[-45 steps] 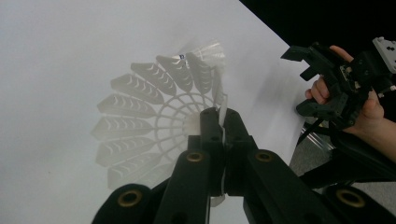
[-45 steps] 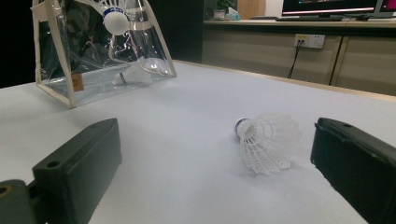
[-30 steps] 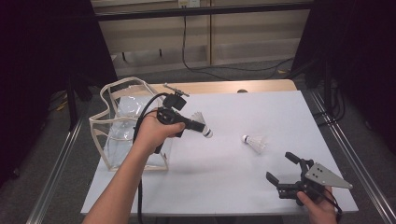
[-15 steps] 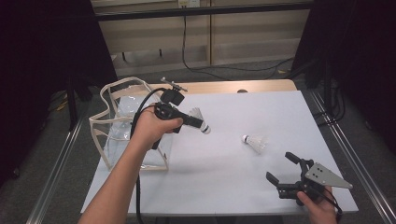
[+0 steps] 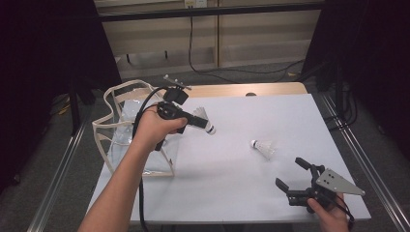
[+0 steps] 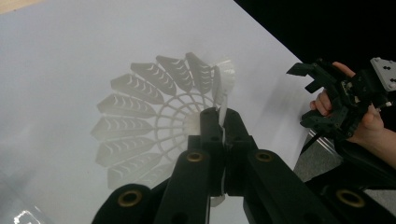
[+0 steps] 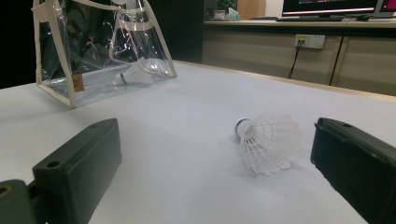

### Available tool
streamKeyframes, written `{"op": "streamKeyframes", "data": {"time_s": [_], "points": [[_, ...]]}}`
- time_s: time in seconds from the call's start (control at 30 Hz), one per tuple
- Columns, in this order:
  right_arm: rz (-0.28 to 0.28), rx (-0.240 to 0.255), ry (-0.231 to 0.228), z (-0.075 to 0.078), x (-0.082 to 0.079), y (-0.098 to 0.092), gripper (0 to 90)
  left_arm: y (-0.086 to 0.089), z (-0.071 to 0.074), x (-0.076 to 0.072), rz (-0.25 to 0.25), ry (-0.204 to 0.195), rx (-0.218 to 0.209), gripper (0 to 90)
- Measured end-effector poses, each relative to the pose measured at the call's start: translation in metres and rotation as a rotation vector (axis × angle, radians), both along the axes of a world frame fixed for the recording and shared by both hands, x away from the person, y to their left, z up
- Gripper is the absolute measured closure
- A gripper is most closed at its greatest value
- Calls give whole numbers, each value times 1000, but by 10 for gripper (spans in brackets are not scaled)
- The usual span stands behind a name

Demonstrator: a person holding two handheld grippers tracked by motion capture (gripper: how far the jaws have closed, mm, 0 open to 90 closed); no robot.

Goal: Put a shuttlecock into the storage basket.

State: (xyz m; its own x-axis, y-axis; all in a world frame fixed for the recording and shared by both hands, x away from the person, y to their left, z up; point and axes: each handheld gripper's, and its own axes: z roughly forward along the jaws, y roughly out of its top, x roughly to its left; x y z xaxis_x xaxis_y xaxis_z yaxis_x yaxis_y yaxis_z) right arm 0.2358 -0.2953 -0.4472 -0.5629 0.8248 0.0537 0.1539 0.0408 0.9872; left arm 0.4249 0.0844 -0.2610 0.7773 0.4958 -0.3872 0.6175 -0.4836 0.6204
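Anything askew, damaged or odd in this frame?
Nothing damaged. The left tool pinches its shuttlecock by one thin edge of the feather skirt, an off-centre hold. Another shuttlecock lies on its side on the table.
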Motion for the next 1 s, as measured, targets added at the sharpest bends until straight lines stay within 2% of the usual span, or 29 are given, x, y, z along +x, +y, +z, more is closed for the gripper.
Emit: {"op": "streamKeyframes", "data": {"time_s": [1.0], "points": [[-1, -6, 0, 0, 0, -1, 17, 12, 16, 10, 41, -15, -1, 900]]}}
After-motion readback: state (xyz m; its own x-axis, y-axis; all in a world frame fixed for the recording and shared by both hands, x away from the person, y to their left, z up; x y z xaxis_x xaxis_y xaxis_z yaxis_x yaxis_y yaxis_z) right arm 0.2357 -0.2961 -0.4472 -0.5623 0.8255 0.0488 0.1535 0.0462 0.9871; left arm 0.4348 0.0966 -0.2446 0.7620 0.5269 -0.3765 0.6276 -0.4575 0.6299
